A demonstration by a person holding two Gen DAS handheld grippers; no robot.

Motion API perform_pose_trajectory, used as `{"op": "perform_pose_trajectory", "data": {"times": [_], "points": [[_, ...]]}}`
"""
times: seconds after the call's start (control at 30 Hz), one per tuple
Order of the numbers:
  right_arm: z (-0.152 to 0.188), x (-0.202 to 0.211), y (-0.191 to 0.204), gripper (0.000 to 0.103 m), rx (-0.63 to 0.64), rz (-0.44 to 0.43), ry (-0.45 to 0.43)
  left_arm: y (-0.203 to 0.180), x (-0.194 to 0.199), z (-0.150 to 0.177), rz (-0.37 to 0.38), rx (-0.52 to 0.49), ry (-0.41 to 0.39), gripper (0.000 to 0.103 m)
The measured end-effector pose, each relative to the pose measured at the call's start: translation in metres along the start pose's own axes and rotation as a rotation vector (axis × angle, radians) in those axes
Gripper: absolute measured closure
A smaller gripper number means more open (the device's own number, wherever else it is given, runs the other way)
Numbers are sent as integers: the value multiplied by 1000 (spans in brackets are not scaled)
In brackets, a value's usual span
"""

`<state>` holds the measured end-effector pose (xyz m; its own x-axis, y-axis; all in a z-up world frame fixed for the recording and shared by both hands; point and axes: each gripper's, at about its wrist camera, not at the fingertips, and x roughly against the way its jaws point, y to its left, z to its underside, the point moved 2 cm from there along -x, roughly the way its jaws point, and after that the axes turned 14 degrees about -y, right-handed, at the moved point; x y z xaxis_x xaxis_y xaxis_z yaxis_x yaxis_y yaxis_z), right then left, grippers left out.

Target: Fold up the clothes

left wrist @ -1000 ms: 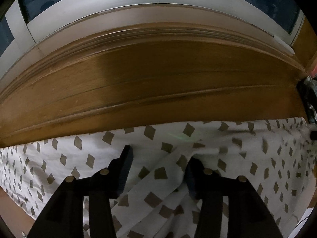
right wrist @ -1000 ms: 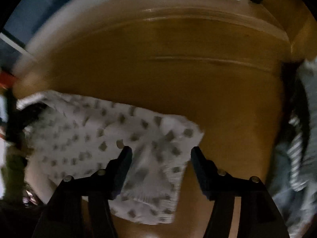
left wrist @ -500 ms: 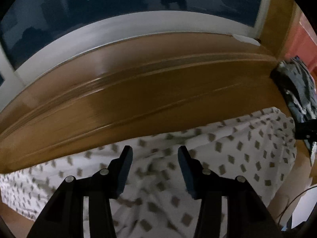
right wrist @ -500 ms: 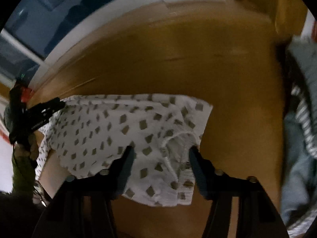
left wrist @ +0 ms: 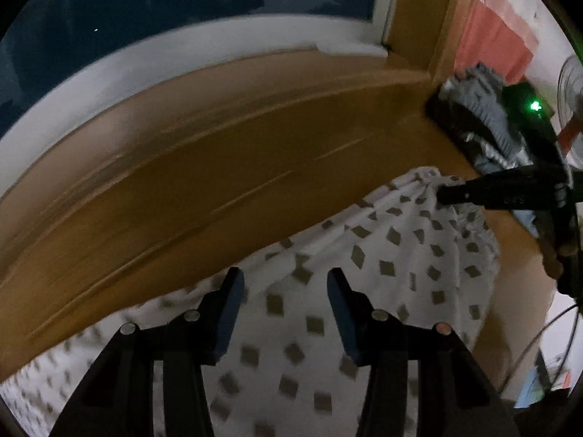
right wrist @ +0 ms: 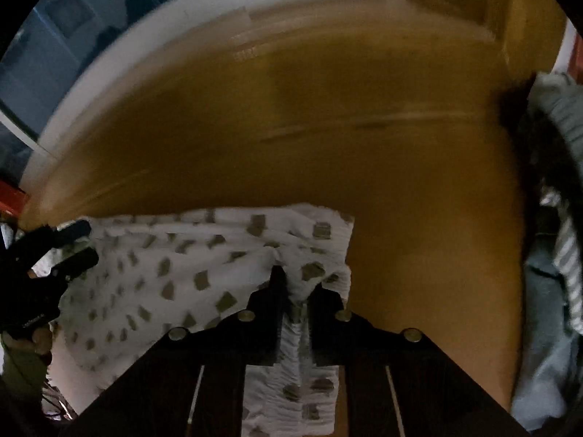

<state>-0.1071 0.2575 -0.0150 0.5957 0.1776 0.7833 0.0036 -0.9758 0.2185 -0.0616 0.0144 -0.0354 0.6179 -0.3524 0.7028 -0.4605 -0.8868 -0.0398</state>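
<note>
Since half a second earlier, the right gripper [right wrist: 297,291] had gone from spread jaws to jaws clenched on a bunched fold of the white patterned garment [right wrist: 175,276], and the left gripper [left wrist: 282,306] had swung so that more of the room's right side came into its view.

One wooden table [left wrist: 218,167] filled most of both views, its far edge running along a white sill [left wrist: 145,62] below one dark window [left wrist: 145,3]. One garment, white with small grey-brown diamonds, lay spread on the near part of the table. In the left wrist view it ran from the lower left corner up to the right, where the other tool's black fingers pinched its gathered corner. In the right wrist view its far right corner lay flat on the wood, and a pleated strip of it passed down between the closed fingers.

One heap of other clothes [right wrist: 554,218], grey, striped and dark, sat at the table's right end, apart from the garment. It bordered the bare wood on that side.

Two grippers were counted. The left one hung released over the cloth, its two blue-padded fingers [left wrist: 227,313] apart and gripping nothing. One hand [right wrist: 25,342] showed at the lower left of the right wrist view, under the left tool. A green light [left wrist: 535,106] glowed on the right tool's body.
</note>
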Motion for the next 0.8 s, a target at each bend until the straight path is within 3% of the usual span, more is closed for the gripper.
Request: {"op": "perform_pose_trajectory", "data": {"times": [0.1, 0.13, 0.2, 0.27, 0.37, 0.43, 0.53, 0.67, 0.8], "points": [[2, 12, 0, 86, -19, 13, -25, 12, -45, -22, -41, -13, 48, 56], [4, 21, 1, 79, -14, 39, -44, 28, -57, -43, -38, 3, 42, 56], [8, 43, 4, 68, 12, 93, -96, 31, -55, -45, -27, 38, 46, 57], [13, 68, 10, 63, 20, 115, -155, 33, -44, -45, -13, 70, 47, 58], [25, 89, 28, 57, -8, 54, -209, 41, -7, -41, 6, 105, 11, 58], [37, 80, 47, 57, 0, 20, -199, 58, 25, -31, -19, 144, -14, 58], [55, 63, 73, 57, 17, -11, -164, 106, 75, -1, -174, 218, -19, 58], [65, 43, 78, 57, 25, -6, -110, 209, 138, 67, -498, 369, 38, 58], [78, 29, 80, 57, 25, 22, -82, 296, 165, 126, -720, 545, 103, 58]]}}
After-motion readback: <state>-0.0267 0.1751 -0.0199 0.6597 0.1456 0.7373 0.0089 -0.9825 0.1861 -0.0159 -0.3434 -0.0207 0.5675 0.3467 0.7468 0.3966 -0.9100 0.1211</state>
